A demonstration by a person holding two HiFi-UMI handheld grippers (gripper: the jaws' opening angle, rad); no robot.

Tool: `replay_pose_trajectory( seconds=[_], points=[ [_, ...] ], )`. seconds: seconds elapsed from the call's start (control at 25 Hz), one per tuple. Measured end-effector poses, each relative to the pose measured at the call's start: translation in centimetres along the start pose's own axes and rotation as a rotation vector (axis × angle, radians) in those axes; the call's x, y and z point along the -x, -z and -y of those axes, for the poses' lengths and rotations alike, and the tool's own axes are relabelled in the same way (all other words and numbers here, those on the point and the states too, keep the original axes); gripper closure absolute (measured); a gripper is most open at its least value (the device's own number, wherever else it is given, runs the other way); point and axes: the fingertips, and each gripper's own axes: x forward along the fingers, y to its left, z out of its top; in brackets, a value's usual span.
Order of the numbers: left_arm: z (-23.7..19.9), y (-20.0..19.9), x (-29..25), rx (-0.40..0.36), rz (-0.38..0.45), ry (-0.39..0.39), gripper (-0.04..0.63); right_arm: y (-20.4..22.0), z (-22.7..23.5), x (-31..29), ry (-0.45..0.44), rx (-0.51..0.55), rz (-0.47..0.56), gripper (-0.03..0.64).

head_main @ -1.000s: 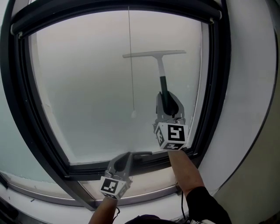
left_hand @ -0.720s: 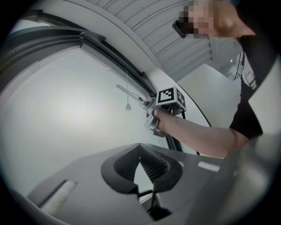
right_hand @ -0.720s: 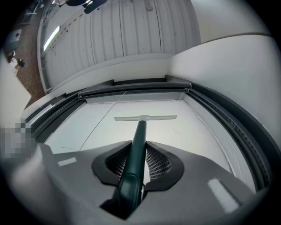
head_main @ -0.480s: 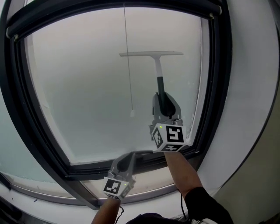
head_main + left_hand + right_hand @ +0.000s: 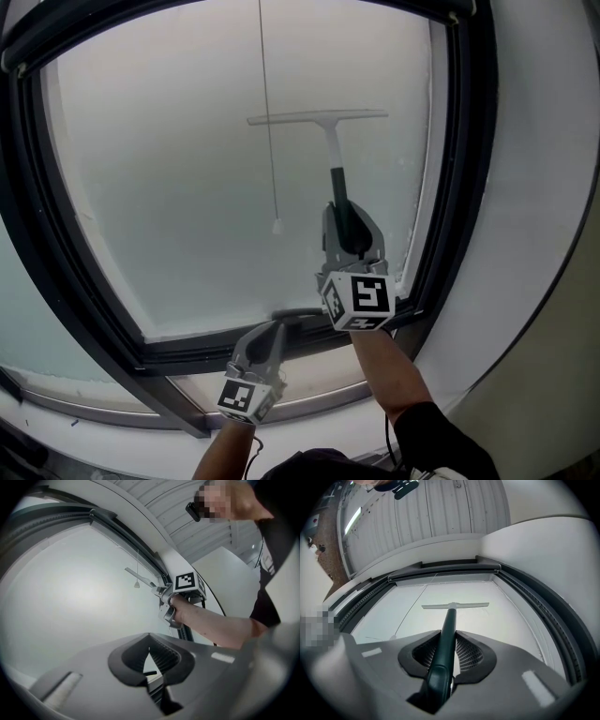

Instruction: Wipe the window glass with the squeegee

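Head view is showing the right gripper [image 5: 345,223] reaching up and fwd toward the window glass [image 5: 178,178]. The right forearm [image 5: 392,370] is extending in from bottom centre-right, and the marker cube [image 5: 358,298] is facing the camera. Right gripper view is showing both jaws clamping the dark handle of the squeegee [image 5: 330,150], w/ the handle running btwn the ribbed pads and out toward the pane. Squeegee pos.: the handle is standing approx. vert. and the pale blade is lying horiz. at its top. The blade is resting against the glass in the pane's upper-right area, just right of the thin pull cord [image 5: 265,112] hanging down the pane. The blade's right end is sitting near the right side of the dark window frame [image 5: 466,187]. The left gripper [image 5: 273,330] is holding low, below and left of the right one. Its tips are pointing at the frame's bottom rail, well apart from the squeegee. Left gripper view is showing its jaws pressing together at the tips w/ nothing btwn them. Markings: both cubes are carrying black-and-white square patterns.
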Motion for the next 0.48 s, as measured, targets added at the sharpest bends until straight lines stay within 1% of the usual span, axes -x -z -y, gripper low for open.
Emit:
replay_pose_trajectory(
  seconds=[0.28, 0.4, 0.48],
  points=[
    [0.0, 1.1, 0.9, 0.012, -0.028, -0.009, 0.595, 1.5, -0.2, 1.7, -0.001, -0.007, -0.034, 0.523],
    [-0.2, 1.3, 1.5, 0.031, -0.035, -0.033, 0.595, 2.3, -0.5, 2.5, 0.000, 0.016, -0.051, 0.523],
    [-0.2, 1.6, 2.0, 0.039, -0.060, -0.051, 0.595, 2.8, -0.5, 3.1, 0.006, 0.004, -0.063, 0.523]
  ],
)
